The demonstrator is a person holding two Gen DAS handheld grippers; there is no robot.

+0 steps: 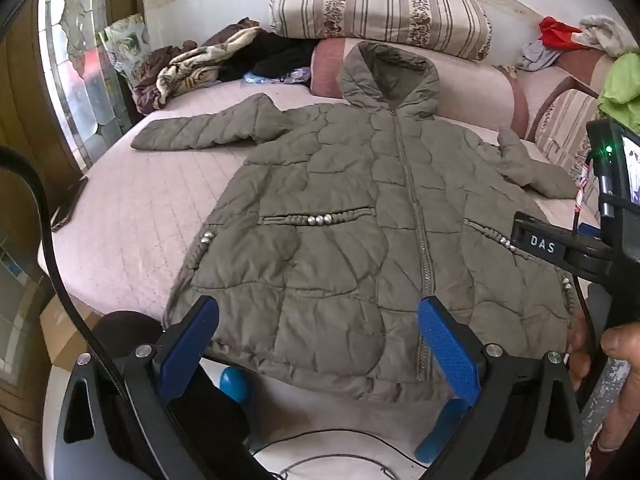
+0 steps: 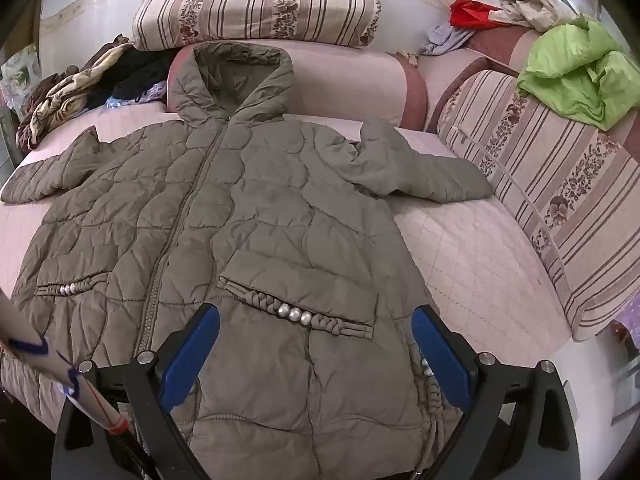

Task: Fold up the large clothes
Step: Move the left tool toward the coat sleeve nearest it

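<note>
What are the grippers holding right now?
Nothing. Both the left gripper and the right gripper are open above the hem end of the coat, which lies spread flat on the bed.

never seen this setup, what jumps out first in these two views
A big olive quilted hooded jacket lies spread face up across the pink bed, zipped, sleeves out. Pearl-like beads trim its pockets. Both open grippers, left and right, hover at its hem.

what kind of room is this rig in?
Most likely a home bedroom: a quilted pink mattress, striped floral bedding rolls along the wall, and piles of loose clothes. An olive puffer coat lies spread on the bed.
</note>
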